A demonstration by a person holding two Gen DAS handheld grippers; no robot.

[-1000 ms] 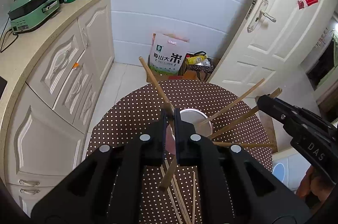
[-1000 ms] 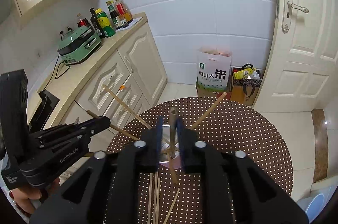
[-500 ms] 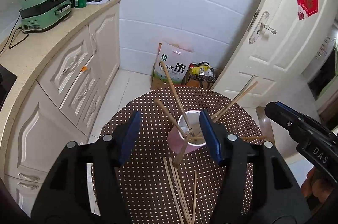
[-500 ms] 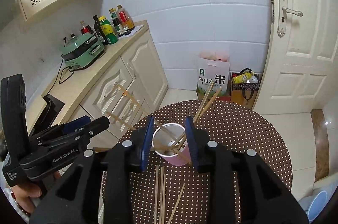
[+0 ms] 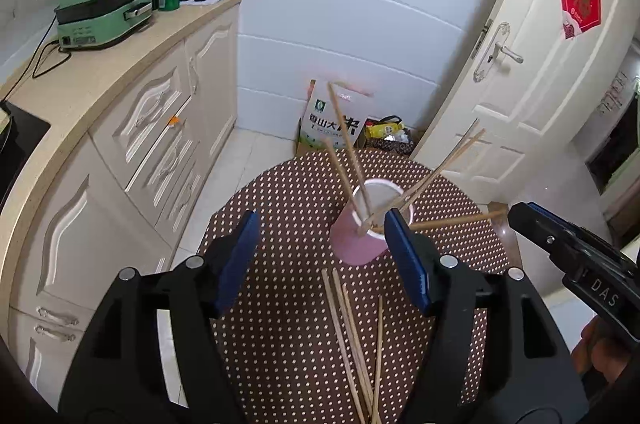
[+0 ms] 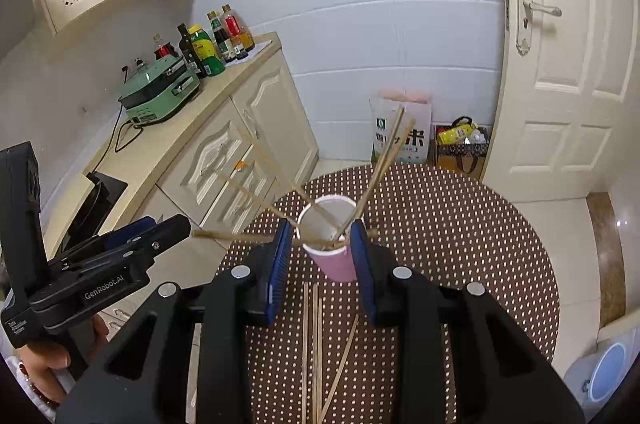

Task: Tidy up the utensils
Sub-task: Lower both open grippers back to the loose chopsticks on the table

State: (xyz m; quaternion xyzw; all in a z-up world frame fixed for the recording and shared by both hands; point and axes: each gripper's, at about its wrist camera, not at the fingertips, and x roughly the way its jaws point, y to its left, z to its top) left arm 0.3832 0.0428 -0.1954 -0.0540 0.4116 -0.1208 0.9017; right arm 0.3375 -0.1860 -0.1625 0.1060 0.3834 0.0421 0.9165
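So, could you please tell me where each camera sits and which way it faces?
Left wrist: on the left gripper, angled down at the pink cup of chopsticks; its opening jaws are empty, and the right gripper shows.
Right wrist: on the right gripper, angled down likewise; the left gripper and a hand show.
Shared: the cup, loose chopsticks, dotted table.

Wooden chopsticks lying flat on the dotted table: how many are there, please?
4: three chopsticks side by side before the pink paper cup, one slanted right of them; more may be hidden.
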